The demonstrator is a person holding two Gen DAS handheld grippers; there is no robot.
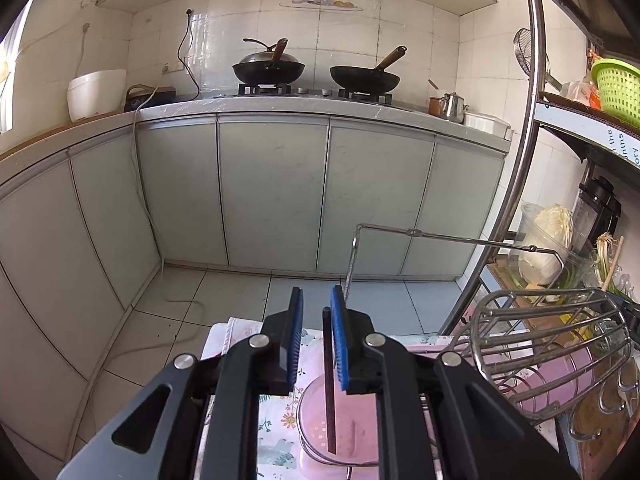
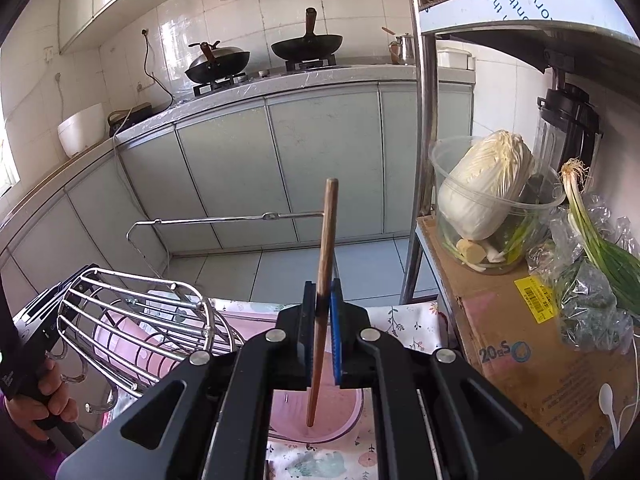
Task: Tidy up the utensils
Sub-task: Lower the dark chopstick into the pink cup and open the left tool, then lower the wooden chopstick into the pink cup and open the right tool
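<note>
**Mia:** Black fingers with blue pads are right up close. What is the right gripper doing?

**Dad:** It is squeezed tight on a brown chopstick. The stick stands almost straight up between the pads. Its top pokes up past the fingertips, and its bottom tip hangs just below them, over the pink cup.

**Mia:** And the left gripper?

**Dad:** Its jaws are apart, with a gap between them. A dark chopstick leans against the inside of the pad on its right. The other pad does not touch it, so I think the stick is loose, not held. Its low end reaches down into the pink cup below that gripper.

**Mia:** What is the shiny wire thing?

**Dad:** That is a metal rack. It sits off to the left of the right gripper, with another pink cup inside it.

**Mia:** What could go wrong?

**Dad:** The brown stick is a bit tilted. If the right jaws let go now, it might tip and hit the cup's rim, or slide out onto the flowery cloth. Also, the thin wire bar crosses just beyond the stick's top. A push forward could knock them together.

**Mia:** And the dark stick?

**Dad:** If the left gripper moves off sideways, it could drag that stick and tip it out.
</note>
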